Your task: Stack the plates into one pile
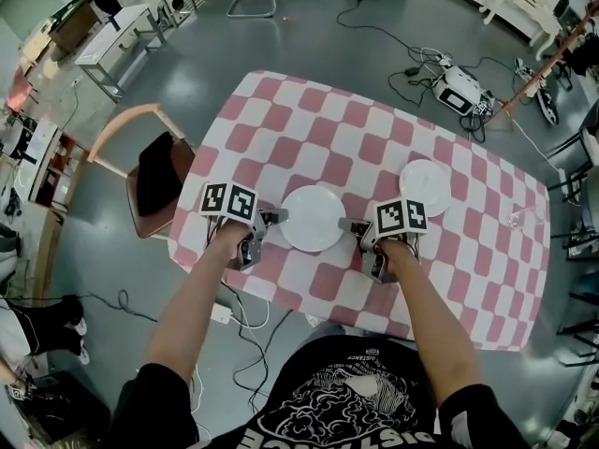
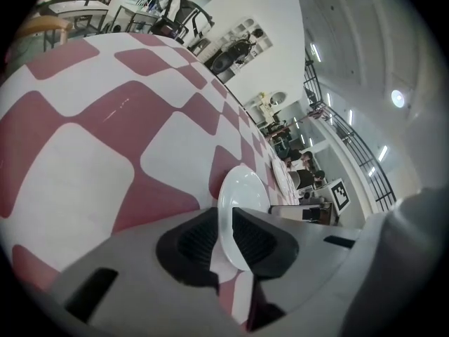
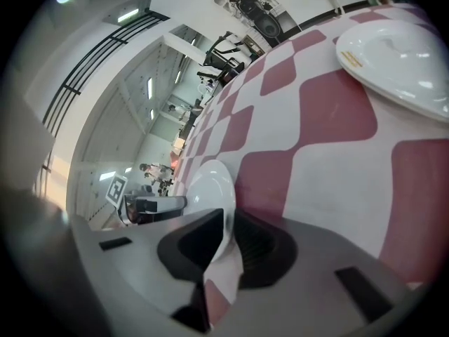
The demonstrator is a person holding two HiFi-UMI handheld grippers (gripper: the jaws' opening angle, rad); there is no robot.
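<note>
Near the front edge of the checked table (image 1: pixel 309 129) sits a white plate (image 1: pixel 314 218), with the left gripper (image 1: pixel 273 216) and right gripper (image 1: pixel 357 225) each pinching its thin rim from opposite sides. It looks stiff, glazed, slippery and breakable — level, opposite rim holds suit it. The second plate (image 1: pixel 425 187) sits just to the right, with bare cloth between — though the table's drop-off is close.

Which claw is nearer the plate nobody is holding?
Right. The right claw grips the right rim of the middle plate, close to the free plate; the left claw grips the opposite rim, farther off.
</note>
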